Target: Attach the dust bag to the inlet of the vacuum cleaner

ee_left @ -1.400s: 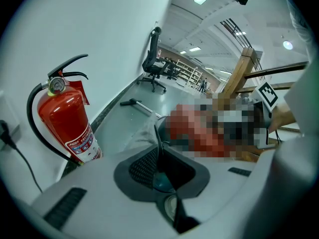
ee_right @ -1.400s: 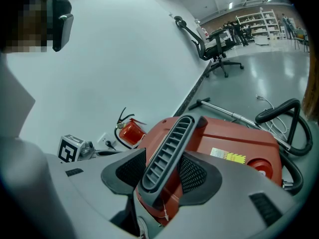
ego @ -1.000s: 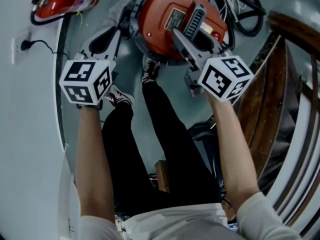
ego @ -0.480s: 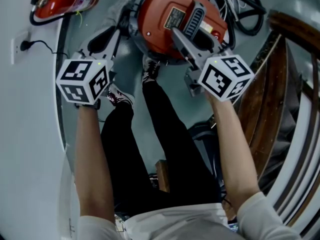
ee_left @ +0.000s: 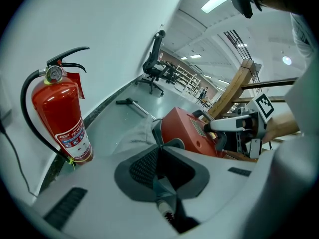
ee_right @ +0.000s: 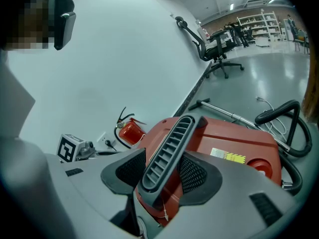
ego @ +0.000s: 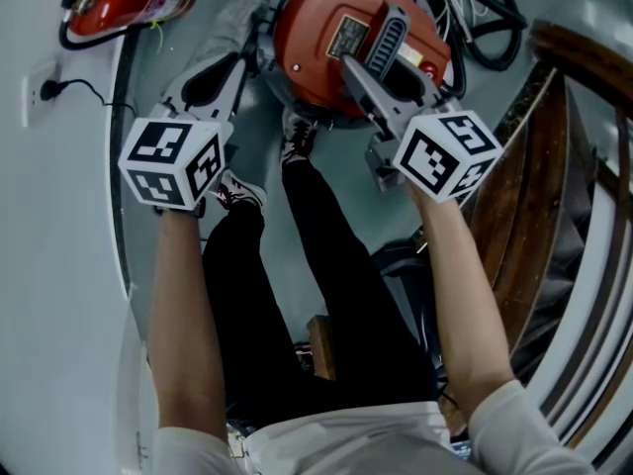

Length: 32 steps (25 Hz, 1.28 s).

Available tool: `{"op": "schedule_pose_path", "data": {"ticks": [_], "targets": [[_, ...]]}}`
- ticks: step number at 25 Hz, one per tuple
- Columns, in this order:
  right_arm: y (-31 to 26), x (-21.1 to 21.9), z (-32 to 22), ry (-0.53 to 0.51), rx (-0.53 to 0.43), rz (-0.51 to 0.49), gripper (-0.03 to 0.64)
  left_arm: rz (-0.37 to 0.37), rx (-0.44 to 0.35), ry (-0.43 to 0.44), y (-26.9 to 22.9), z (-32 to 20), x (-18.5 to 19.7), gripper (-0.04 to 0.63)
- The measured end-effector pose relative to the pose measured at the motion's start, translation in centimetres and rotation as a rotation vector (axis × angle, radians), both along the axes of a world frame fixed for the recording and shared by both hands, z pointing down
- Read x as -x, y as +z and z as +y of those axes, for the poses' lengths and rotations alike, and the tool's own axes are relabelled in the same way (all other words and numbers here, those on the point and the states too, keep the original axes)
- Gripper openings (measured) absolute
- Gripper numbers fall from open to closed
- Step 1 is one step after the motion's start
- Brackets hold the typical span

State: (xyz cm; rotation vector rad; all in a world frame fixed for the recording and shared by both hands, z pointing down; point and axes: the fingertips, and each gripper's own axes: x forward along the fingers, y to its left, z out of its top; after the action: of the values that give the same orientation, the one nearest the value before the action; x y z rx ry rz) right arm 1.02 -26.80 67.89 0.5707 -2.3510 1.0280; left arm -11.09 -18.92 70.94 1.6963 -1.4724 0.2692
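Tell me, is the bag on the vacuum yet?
Not that I can see. Done: the right hand-held gripper clamps the dark ribbed handle of the red vacuum cleaner. In hand: the left hand-held gripper has just been closing, seemingly pinching the grey cloth dust bag lying beside the vacuum. Left: fitting the bag onto the inlet, which is hidden.

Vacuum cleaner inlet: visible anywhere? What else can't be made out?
Inlet: in no view; head view looks down on the vacuum cleaner's red top, hiding its sides.
Dust bag: opening hidden; left gripper view shows only cloth beyond the left gripper, whose fingers have just been closing on it.
Label: head view, print too small.
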Motion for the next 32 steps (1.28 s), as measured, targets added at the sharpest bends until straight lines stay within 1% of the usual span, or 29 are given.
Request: {"op": "schedule_pose_path", "data": {"ticks": [2,4,8,15,19,21,22,23,25,26,28,32], "targets": [[0.0,0.0,0.1,-0.004,0.004,-0.003,0.193,-0.016,-0.006,-0.019,0.1,0.1,0.1,0.033],[0.1,-0.1,0.2,-0.002,0.009,-0.006,0.193,-0.058,-0.012,-0.019,0.2,0.3,0.2,0.052],[0.2,-0.3,0.3,0.005,0.010,-0.008,0.193,-0.175,-0.019,0.021,0.3,0.5,0.0,0.055],[0.1,-0.1,0.2,0.001,0.007,-0.009,0.193,-0.279,-0.017,0.066,0.4,1.4,-0.2,0.074],[0.1,-0.1,0.2,-0.003,0.007,-0.006,0.193,-0.352,-0.001,0.040,0.9,1.7,0.1,0.069],[0.1,-0.1,0.2,-0.004,0.008,-0.006,0.193,-0.387,0.005,0.005,1.2,1.6,0.4,0.038],[0.0,-0.1,0.2,-0.004,0.009,-0.006,0.193,-0.380,0.007,-0.025,1.3,1.6,0.6,0.033],[0.0,0.0,0.2,-0.004,0.009,-0.005,0.193,-0.350,0.008,-0.063,1.3,1.5,0.8,0.028],[0.0,0.0,0.2,-0.004,0.008,-0.006,0.193,-0.263,0.013,-0.137,1.3,1.6,1.3,0.025],[0.0,0.0,0.2,-0.003,0.007,-0.006,0.193,-0.223,0.014,-0.161,1.2,1.6,1.4,0.021],[0.1,-0.1,0.2,-0.003,0.004,-0.006,0.193,-0.164,0.008,-0.180,1.2,1.6,1.5,0.021],[0.0,-0.1,0.2,-0.003,0.001,-0.005,0.193,-0.102,-0.004,-0.152,1.1,1.6,1.0,0.023]]}}
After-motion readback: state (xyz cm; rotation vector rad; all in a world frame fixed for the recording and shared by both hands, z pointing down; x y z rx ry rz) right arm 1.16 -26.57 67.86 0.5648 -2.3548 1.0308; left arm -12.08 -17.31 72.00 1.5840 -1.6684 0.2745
